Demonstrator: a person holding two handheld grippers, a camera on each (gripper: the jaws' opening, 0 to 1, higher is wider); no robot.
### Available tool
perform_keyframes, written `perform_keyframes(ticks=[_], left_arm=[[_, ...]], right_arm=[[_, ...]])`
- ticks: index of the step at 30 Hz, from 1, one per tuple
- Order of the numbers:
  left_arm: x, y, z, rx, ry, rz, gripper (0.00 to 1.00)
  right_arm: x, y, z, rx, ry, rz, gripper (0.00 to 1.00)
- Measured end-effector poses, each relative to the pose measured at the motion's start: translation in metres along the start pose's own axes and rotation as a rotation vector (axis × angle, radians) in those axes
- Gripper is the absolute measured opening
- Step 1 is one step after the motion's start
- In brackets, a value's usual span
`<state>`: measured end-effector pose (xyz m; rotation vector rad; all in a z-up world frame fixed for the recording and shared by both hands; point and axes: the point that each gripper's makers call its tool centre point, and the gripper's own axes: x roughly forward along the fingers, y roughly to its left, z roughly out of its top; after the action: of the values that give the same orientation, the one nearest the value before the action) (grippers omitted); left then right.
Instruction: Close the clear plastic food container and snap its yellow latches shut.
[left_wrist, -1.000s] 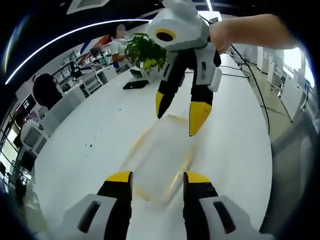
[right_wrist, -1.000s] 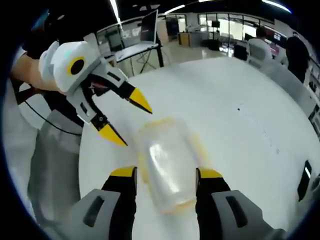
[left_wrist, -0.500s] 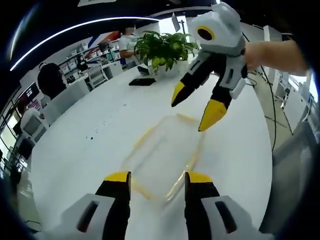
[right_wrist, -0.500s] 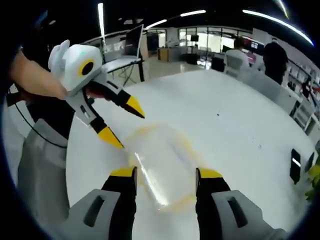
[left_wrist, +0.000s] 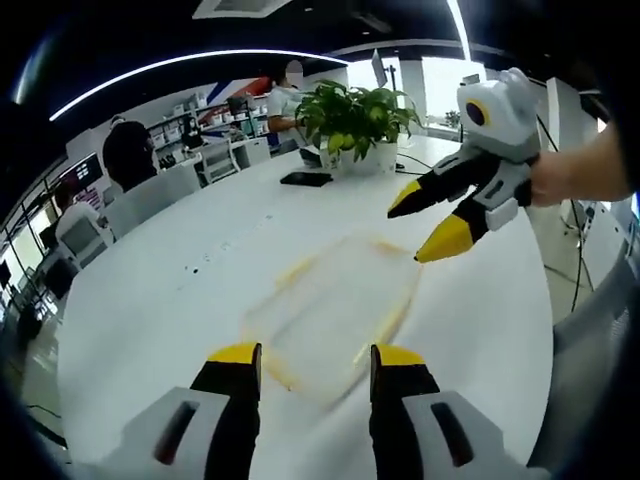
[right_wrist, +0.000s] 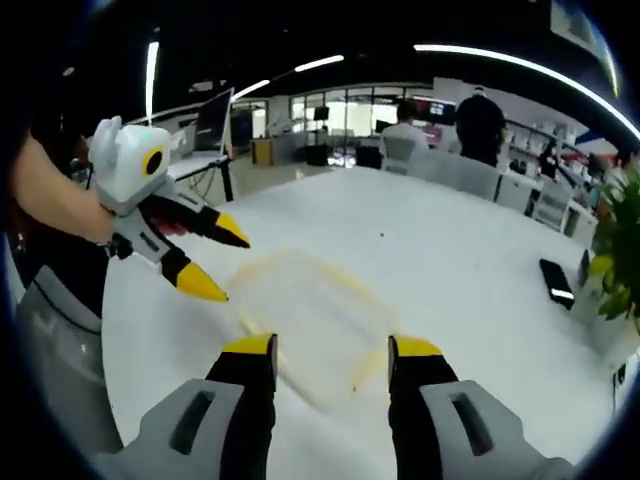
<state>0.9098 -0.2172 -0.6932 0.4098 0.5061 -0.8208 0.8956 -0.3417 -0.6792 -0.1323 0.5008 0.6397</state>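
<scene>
white table (left_wrist: 140, 300) holds the container (left_wrist: 335, 310), closed and unlatched. right gripper (left_wrist: 432, 222), at two o'clock, has pulled off it; left gripper (right_wrist: 208, 258) too. both released, latching not begun.

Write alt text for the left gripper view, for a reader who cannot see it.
A clear plastic food container with yellow edges lies blurred on a white table, just beyond the open left tool. The right tool, held in a hand, hovers open past its far end; a potted plant and a dark phone sit behind.
</scene>
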Motion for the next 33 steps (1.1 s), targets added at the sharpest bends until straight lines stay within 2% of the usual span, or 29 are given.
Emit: perform_keyframes(ticks=[6,10,17,25,33], left_arm=[[0.001,-0.001,-0.021,-0.044,0.031,0.029,0.38],[0.002,0.003,-0.029,-0.055,0.043,0.044,0.38],[0.011,0.000,-0.041,-0.009,0.091,0.034,0.37],[0.016,0.004,-0.039,0.001,0.087,0.036,0.35],[0.018,0.004,-0.040,0.068,0.089,0.033,0.29]], right_arm=[[-0.001,0.002,-0.018,-0.004,0.034,0.005,0.41],[0.003,0.001,-0.028,-0.014,0.058,0.005,0.40],[0.015,-0.002,-0.047,-0.065,0.118,0.004,0.39],[0.022,-0.002,-0.049,-0.096,0.136,0.017,0.36],[0.027,0.002,-0.048,-0.133,0.136,0.025,0.35]])
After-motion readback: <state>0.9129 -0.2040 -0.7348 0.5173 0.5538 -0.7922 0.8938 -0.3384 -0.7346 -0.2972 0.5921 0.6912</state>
